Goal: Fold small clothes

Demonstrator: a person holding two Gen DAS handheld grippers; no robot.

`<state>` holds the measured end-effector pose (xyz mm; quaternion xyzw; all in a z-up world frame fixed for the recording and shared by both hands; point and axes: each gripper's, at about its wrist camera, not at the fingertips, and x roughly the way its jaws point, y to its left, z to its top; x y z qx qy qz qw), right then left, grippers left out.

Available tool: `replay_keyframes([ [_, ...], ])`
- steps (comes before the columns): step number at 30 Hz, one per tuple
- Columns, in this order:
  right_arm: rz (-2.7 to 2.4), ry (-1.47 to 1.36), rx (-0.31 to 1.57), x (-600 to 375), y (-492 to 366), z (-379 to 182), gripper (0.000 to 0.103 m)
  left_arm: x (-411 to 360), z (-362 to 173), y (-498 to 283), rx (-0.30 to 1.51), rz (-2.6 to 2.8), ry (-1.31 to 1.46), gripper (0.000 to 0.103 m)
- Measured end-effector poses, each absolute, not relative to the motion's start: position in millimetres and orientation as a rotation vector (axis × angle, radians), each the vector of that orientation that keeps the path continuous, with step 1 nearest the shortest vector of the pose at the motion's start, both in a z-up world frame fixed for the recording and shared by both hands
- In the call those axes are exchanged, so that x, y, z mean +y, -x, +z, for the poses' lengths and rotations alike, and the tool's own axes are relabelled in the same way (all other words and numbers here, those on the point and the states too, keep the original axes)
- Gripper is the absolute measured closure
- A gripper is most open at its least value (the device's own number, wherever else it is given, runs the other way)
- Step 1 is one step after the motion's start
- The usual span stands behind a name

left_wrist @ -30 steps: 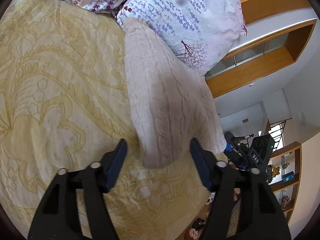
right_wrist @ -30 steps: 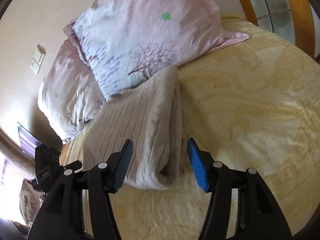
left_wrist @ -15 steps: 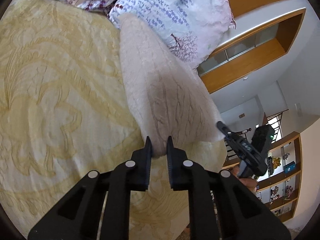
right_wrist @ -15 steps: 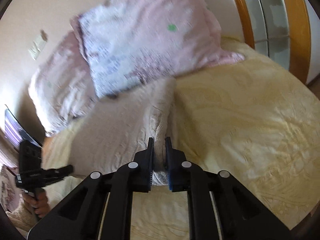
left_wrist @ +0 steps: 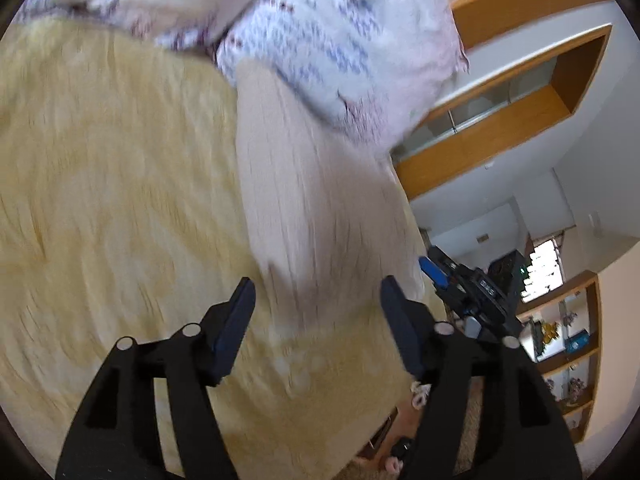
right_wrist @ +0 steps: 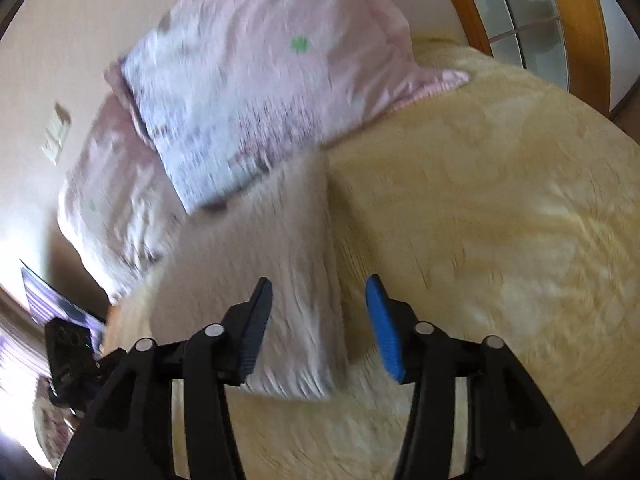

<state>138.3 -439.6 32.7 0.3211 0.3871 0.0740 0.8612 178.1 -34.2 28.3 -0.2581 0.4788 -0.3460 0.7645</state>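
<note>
Two open jaws astride folded sweater (left_wrist: 316, 216).

A yellow patterned bedspread (left_wrist: 120, 200) covers the bed, two floral pillows (right_wrist: 256, 92) lie at its far end, a wooden shelf unit (left_wrist: 568, 344) holding small items stands at the right, and a wall switch plate (right_wrist: 56, 132) sits far left.

Probably bedroom: pillows (right_wrist: 256, 92), yellow bedspread (right_wrist: 500, 208).

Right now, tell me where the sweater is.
The sweater lies folded on the bedspread, its far end against the pillow; in both wrist views its near end sits just beyond the open fingers.
</note>
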Motion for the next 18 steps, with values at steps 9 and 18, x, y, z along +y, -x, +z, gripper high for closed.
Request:
replay_keyframes([
  [9,0.188,-0.683,0.891,-422.7,-190.6,15.0,0.075,-56.4,13.6,-223.3,1.102,-0.637,0.53,0.028],
  [18,0.069,-0.539,0.78,-427.5,-181.1,30.2,0.094,-69.5,13.3,-231.8,1.074,-0.634,0.513,0.024],
])
